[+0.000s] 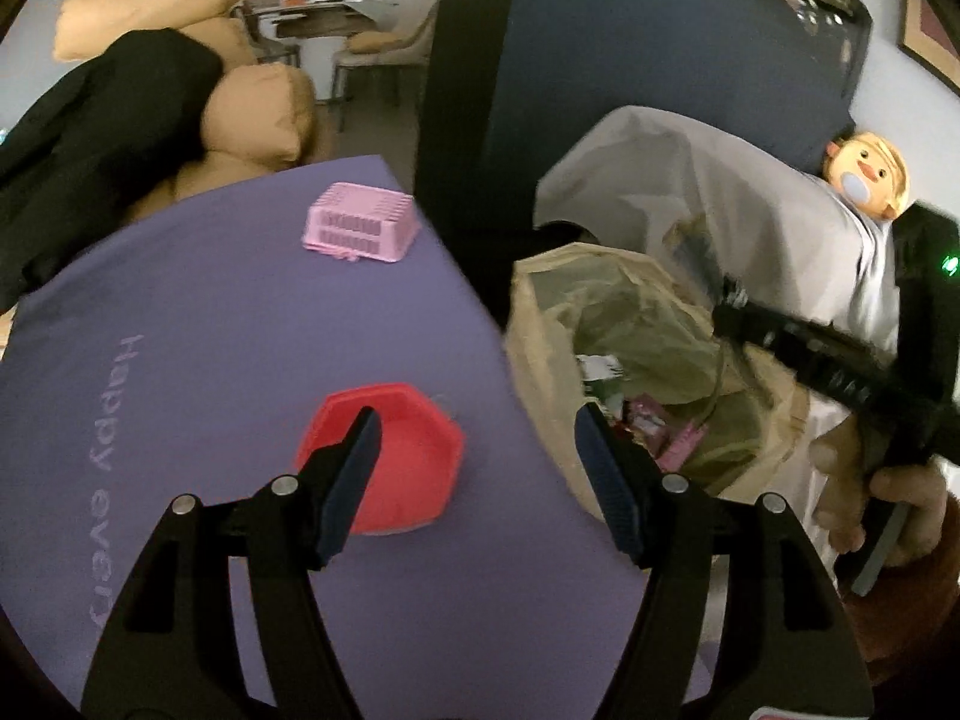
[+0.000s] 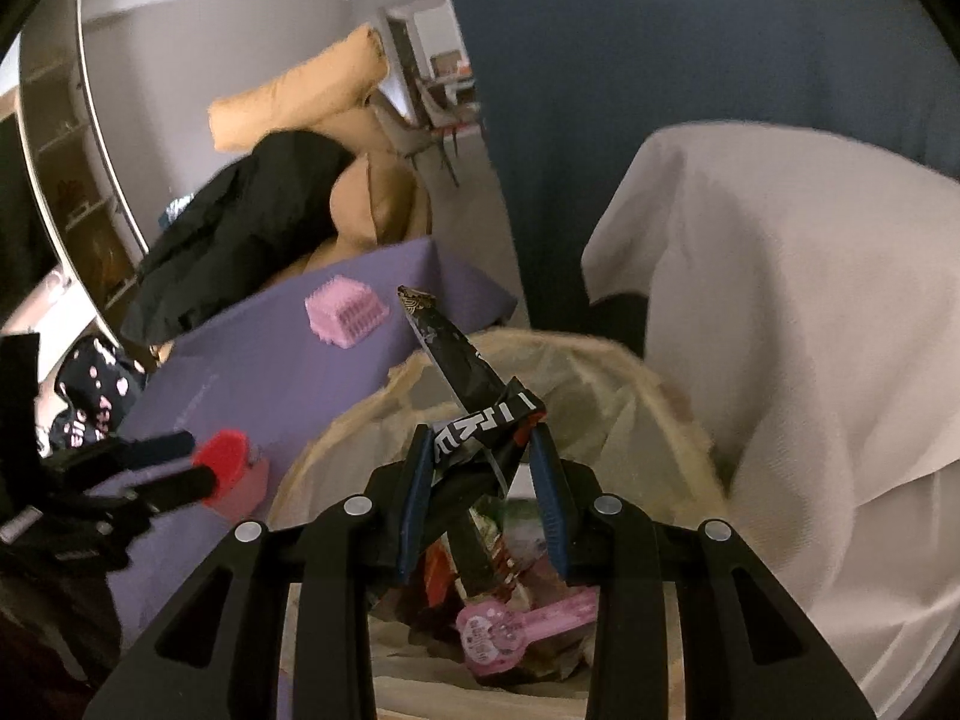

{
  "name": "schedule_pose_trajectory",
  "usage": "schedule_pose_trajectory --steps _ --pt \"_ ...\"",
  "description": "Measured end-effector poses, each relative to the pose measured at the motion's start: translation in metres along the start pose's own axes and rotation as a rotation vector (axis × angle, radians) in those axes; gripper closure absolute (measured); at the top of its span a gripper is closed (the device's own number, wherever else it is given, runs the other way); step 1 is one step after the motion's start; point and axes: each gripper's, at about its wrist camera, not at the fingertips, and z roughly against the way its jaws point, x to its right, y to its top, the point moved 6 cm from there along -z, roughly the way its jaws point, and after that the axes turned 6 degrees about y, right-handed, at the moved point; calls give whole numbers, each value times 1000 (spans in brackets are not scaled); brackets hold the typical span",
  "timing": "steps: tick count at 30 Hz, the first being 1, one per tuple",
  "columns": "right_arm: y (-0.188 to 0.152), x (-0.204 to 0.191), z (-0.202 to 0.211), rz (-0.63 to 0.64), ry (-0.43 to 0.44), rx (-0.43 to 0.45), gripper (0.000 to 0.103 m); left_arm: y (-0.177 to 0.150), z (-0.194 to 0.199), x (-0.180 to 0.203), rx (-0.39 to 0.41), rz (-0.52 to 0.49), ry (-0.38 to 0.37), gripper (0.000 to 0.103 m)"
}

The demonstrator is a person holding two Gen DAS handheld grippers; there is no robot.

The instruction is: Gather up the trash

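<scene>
While the black wrapper [image 2: 474, 396] sits pinched in the right gripper [image 2: 483, 462], crumpled at the grip with its long stiff end sticking up and away, it hangs directly over the open mouth of the trash bag [image 2: 606, 372]. The jaws are clenched on it, both blue pads pressing the foil from either side. Below it in the bag lie other scraps, among them a pink toy-like packet [image 2: 510, 630] and some printed wrappers, so the drop point looks right already.

To my eye, the step in hand is the release, and doing it well means getting the wrapper's lower end down past the bag's rim before letting go; the tall tip leans toward the purple table [image 2: 252, 360], and a light foil piece could tip that way and slide out. Opening the jaws wide in one go should stop the crumpled middle catching on a pad.

On the table side, the left gripper [image 1: 474, 450] stands released, nothing between its pads, with one finger over the red hexagonal lid [image 1: 390, 456] and the other out past the table edge over the bag. That lid, which from the right wrist view seems to cap a pink container [image 2: 243, 480], looks like the next pick. A pink slatted basket [image 1: 360, 225] rests farther back on the table, well apart from both. The bag's soft rim sags, so it is worth keeping the free gripper from knocking it.
</scene>
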Motion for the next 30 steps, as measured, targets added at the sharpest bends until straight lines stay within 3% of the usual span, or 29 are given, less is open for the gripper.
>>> schedule_pose_trajectory --steps 8,13,16,19,23,30 --pt "-35 4 -42 -15 -33 -149 70 -6 6 -17 14 57 -1 39" --pt "-44 4 -36 -25 -54 -170 59 -11 12 -27 25 103 0 39" --pt "-40 -2 -14 -21 -81 -126 57 -17 25 -31 46 128 1 39" --pt "-36 -16 23 -39 -64 -46 55 -26 46 -29 66 138 -24 25" --pt "-41 -38 67 -43 -52 45 54 -40 81 -27 110 134 33 13" --pt "-77 -81 119 4 -91 122 54 -62 134 -11 208 74 118 12"
